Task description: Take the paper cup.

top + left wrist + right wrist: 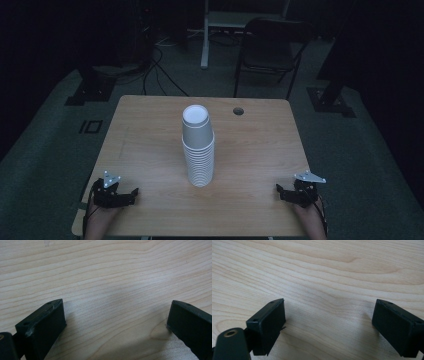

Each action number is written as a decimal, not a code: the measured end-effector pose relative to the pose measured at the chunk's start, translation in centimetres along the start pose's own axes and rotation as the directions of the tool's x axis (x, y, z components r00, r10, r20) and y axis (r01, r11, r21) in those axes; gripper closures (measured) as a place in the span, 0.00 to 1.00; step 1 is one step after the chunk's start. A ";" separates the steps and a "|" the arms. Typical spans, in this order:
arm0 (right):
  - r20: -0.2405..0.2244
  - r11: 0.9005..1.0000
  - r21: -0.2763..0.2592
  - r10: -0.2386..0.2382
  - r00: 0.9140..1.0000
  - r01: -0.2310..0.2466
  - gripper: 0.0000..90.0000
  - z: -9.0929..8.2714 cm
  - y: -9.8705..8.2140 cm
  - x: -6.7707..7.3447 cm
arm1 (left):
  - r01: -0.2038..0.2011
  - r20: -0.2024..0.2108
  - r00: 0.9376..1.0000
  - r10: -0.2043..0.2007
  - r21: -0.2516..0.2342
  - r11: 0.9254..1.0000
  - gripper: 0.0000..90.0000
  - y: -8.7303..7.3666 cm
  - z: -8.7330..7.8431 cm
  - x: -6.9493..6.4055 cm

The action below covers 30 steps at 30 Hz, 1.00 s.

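A tall stack of white paper cups (198,150) stands upside down in the middle of the wooden table (250,150). My left gripper (131,195) rests near the table's front left corner, jaws pointing right toward the stack, well apart from it. Its jaws stand wide open (116,315) over bare wood. At the front right corner my right gripper (280,191) points left toward the stack. That pair of jaws is also wide open (329,315), with nothing between them.
A small round cable hole (238,111) sits near the table's far right edge. Beyond the table a dark folding chair (270,50) and a white desk leg (204,35) stand on the dim carpet, with cables (155,65) on the floor.
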State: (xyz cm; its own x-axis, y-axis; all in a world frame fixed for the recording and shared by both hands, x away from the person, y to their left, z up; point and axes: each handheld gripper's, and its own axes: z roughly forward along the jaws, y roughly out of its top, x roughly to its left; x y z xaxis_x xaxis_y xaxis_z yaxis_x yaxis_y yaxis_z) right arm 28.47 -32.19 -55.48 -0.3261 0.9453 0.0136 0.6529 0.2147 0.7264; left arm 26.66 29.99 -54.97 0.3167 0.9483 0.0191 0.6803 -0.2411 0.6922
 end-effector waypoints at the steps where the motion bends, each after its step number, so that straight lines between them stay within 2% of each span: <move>1: 0.000 1.000 0.000 0.000 1.000 0.000 0.12 0.0 0.0 0.0 | -0.001 0.001 1.000 0.001 0.000 1.000 0.02 0.0 0.0 0.0; 6: 0.000 1.000 0.000 0.000 1.000 0.000 0.12 0.0 0.0 0.0 | -0.002 0.006 1.000 0.002 -0.001 1.000 0.02 0.0 -0.1 0.0; 8: 0.000 1.000 0.000 0.000 1.000 0.000 0.12 0.0 0.0 0.0 | -0.017 0.018 1.000 0.017 0.001 1.000 0.02 -0.1 -0.1 0.1; 15: 0.000 1.000 0.000 0.000 1.000 0.000 0.12 0.0 0.0 0.0 | 0.005 0.090 0.996 -0.005 -0.002 1.000 0.02 0.1 -0.4 0.4; 16: 0.000 1.000 0.000 0.000 1.000 0.000 0.12 0.0 0.0 0.0 | 0.005 0.090 0.996 -0.005 -0.002 1.000 0.02 0.1 -0.4 0.4; 24: 0.000 1.000 0.000 0.000 1.000 0.000 0.12 0.0 0.0 0.0 | -0.055 0.123 0.991 0.057 -0.018 0.998 0.02 1.1 -0.5 -0.9; 29: 0.000 1.000 0.000 0.000 1.000 0.000 0.12 0.0 0.0 0.0 | -0.060 0.142 0.988 0.064 -0.036 0.998 0.02 1.7 -0.8 -1.3; 30: 0.000 1.000 0.000 0.000 1.000 0.000 0.12 0.0 0.0 0.0 | -0.066 0.153 0.986 0.072 -0.045 0.997 0.02 1.9 -0.9 -1.5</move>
State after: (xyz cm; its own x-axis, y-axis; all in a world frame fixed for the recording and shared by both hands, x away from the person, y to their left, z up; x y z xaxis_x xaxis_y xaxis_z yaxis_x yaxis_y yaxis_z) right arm 28.48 -32.19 -55.48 -0.3259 0.9453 0.0134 0.6532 0.2149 0.7261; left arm 26.90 28.25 -53.03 0.4625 0.8856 -0.0419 0.6274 -0.2935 0.7212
